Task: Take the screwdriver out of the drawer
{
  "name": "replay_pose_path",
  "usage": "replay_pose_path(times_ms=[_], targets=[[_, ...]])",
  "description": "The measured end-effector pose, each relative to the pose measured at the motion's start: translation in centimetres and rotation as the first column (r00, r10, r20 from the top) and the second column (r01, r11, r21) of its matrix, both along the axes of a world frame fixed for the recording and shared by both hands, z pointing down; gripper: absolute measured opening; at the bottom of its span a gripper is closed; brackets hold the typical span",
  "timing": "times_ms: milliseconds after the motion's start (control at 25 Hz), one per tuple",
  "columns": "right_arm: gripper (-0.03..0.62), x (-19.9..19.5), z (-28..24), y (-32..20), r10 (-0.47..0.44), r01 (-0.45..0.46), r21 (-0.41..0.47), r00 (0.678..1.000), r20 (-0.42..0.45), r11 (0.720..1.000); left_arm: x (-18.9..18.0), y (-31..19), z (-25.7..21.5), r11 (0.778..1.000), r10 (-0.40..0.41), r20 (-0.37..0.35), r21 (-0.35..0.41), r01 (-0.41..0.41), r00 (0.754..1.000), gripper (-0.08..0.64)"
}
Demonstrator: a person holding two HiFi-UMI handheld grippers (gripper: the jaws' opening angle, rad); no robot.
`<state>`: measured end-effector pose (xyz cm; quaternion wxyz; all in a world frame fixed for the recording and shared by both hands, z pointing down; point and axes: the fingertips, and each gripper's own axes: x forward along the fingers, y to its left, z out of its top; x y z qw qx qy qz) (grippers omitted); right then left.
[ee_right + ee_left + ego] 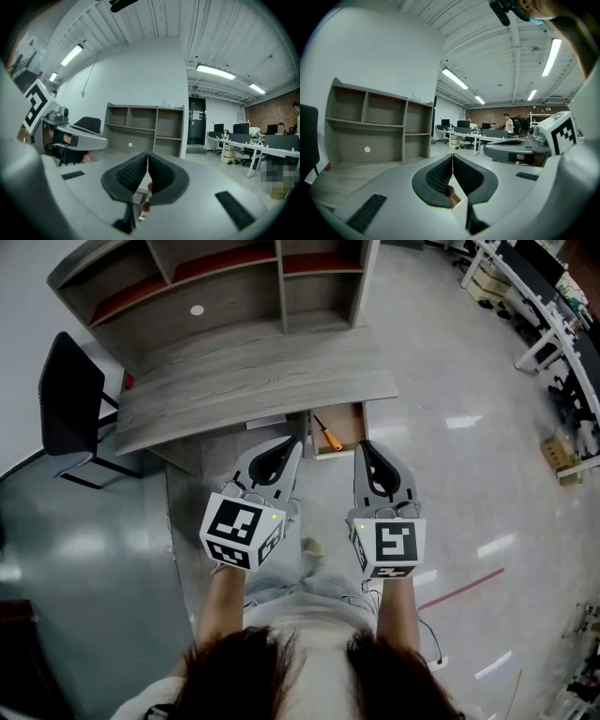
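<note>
While in drawer (351, 426), screwdriver (327, 434) diagonal — tip far-left.

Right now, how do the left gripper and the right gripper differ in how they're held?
The left gripper leans inward, tips near the left edge of the open drawer. The right gripper points almost straight ahead at the drawer's right side. The left gripper's marker cube sits cornerwise, showing two faces; the right gripper's cube shows mostly one. Shared: both have jaws together on nothing, short of the screwdriver.
</note>
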<state>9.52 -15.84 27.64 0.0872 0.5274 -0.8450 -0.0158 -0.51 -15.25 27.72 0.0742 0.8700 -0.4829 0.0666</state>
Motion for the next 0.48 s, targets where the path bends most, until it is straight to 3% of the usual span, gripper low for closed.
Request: replay_pose_path(times_ms=[480], targets=[[0.029, -2.5, 5.0, -7.0, -0.008, 0.004, -0.100, 0.999, -0.043, 0.995, -2.9, -7.2, 3.5, 0.998, -0.010, -0.006, -0.059, 0.009, 1.000, 0.018]])
